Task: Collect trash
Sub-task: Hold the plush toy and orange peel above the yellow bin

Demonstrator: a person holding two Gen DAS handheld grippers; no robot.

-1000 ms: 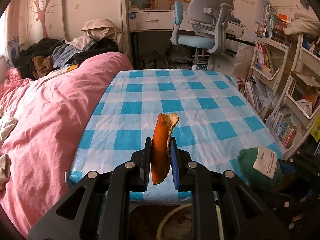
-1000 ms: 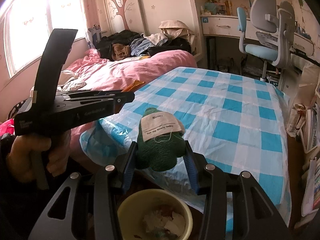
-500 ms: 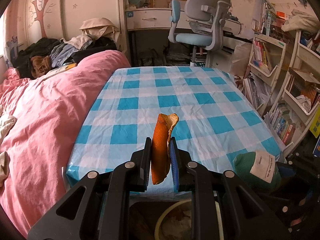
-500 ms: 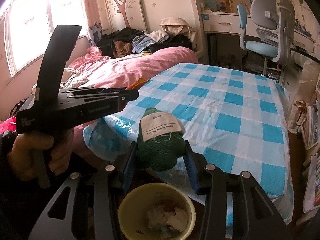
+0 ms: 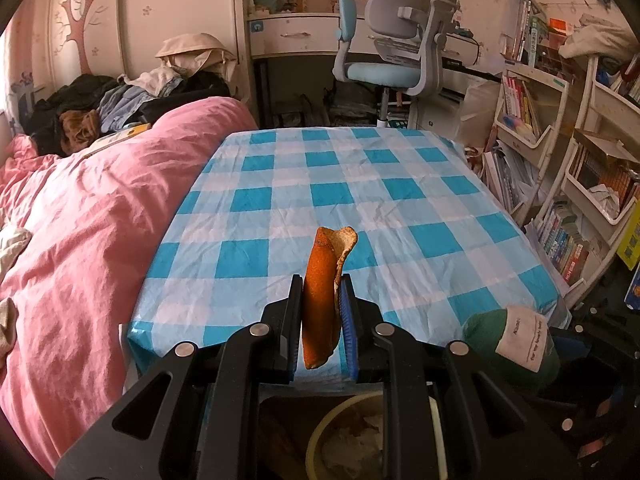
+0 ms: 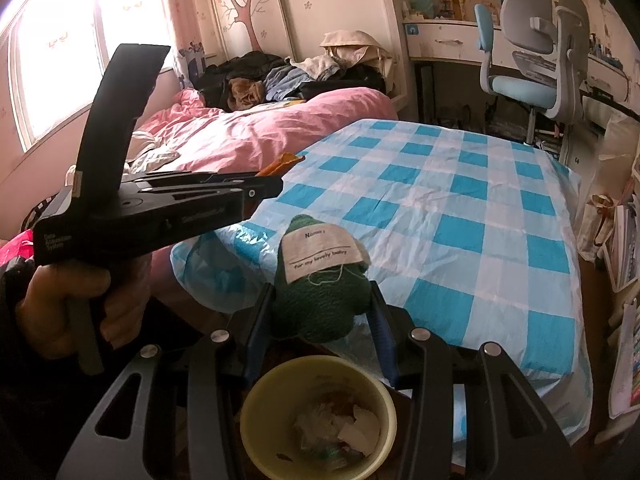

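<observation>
The left gripper [image 5: 320,320] is clamped on a curled strip of orange peel [image 5: 322,292], which stands upright between the two pads and pokes out above and below them. From the left wrist view the peel sits at the centre, with the blue-and-white checked surface [image 5: 360,200] stretching away toward twelve o'clock. Directly below the gripper, at six o'clock, the pale yellow rim of a trash bin [image 5: 340,408] shows, partly hidden by the gripper's black frame.

The right gripper [image 6: 320,320] is closed on a dark green knitted object [image 6: 320,304] bearing a white sewn label [image 6: 322,250] with printed writing. The pads press against its two sides. In the right wrist view the trash bin [image 6: 256,400] lies at six o'clock, just under the green object, and crumpled paper scraps [image 6: 340,424] lie inside it. The near edge of the surface is just beyond the green object.

At nine o'clock in that view a hand [image 6: 76,304] grips the handle of the left gripper [image 6: 276,184], seen from the side, the peel's orange tip [image 6: 282,162] showing at its front end. The green object also appears at four o'clock in the left wrist view [image 5: 508,340]. A bed with a pink cover [image 5: 80,220] runs along the surface's left side, and a swivel chair [image 5: 400,40] stands at the far end.
</observation>
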